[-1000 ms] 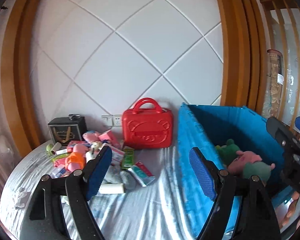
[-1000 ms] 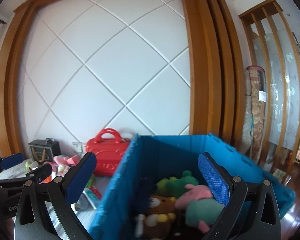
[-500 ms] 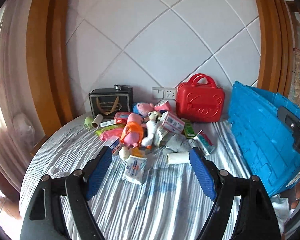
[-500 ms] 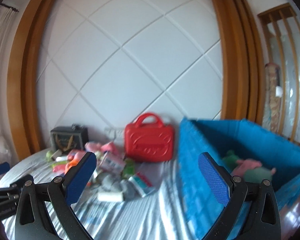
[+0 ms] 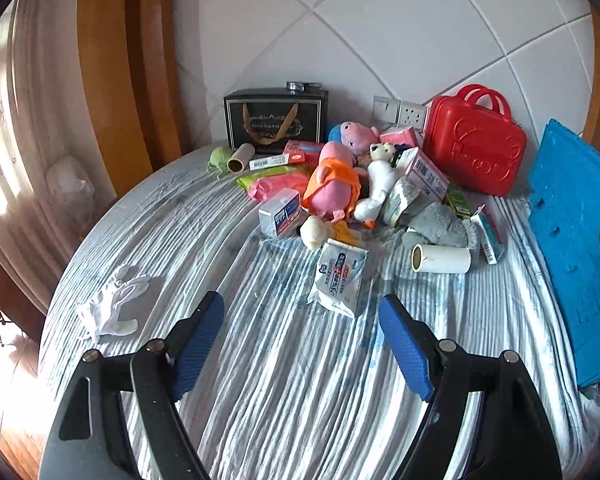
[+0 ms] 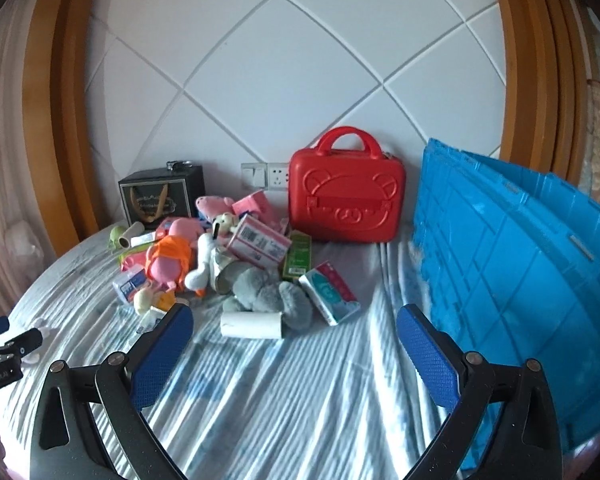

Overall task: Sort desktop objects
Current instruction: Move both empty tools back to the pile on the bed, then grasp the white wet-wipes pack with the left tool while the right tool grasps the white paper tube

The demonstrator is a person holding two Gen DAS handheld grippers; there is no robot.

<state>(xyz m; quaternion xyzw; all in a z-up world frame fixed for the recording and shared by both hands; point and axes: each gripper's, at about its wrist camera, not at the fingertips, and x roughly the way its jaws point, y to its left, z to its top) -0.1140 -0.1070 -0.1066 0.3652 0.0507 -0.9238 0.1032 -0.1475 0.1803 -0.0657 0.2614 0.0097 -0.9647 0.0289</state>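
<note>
Both grippers, left and right, are spread and carry nothing. Mixed pile of plush toys and cartons remains unsorted on my striped cloth tabletop, beside the blue plastic crate.

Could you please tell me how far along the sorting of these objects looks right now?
Done: nothing visibly sorted; the inside of the blue plastic crate is hidden. In hand: nothing; the left tool and right tool are both open and empty above the striped cloth. Left: the whole pile, including the white paper roll, grey plush toy and wet-wipes packet.
</note>
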